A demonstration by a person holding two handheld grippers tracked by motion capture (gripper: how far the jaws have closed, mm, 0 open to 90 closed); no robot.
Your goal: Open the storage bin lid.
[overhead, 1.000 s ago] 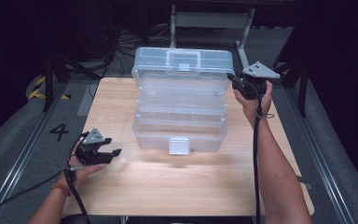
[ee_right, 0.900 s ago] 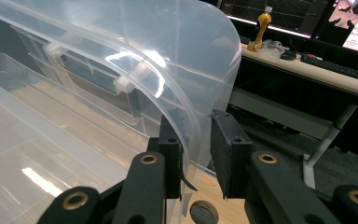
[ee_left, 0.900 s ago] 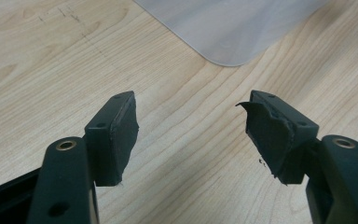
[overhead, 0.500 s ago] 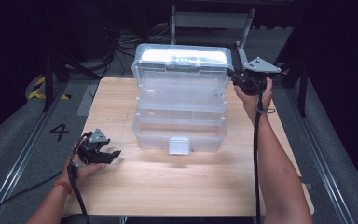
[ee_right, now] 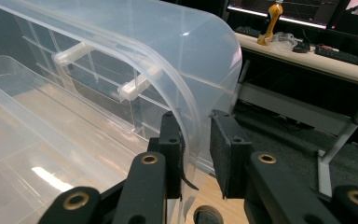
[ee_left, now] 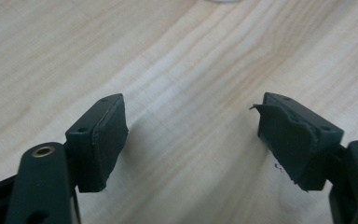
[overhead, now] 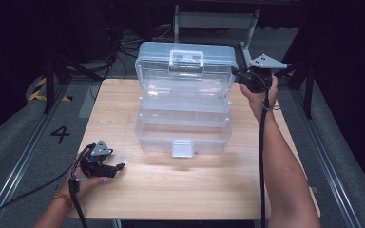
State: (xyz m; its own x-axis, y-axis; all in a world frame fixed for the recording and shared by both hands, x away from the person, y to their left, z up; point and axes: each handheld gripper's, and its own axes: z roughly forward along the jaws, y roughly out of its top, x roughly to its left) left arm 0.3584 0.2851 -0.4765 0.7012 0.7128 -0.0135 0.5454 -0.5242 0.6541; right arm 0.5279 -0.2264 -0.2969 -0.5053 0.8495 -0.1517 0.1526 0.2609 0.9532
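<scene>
- High view: clear plastic toolbox (overhead: pixel 184 111) is seen at the middle of the wooden table (overhead: pixel 209 190), lid raised; its right lid edge is gripped by the right gripper (overhead: pixel 245 80), while the left gripper (overhead: pixel 116 167) is rested near the front left corner.
- Left gripper view: black pads (ee_left: pixel 101 140) are spread apart over bare wood, having just been opening, nothing between them.
- Right gripper view: the lid's curved rim (ee_right: pixel 191 119) is pinched between the jaws.
</scene>
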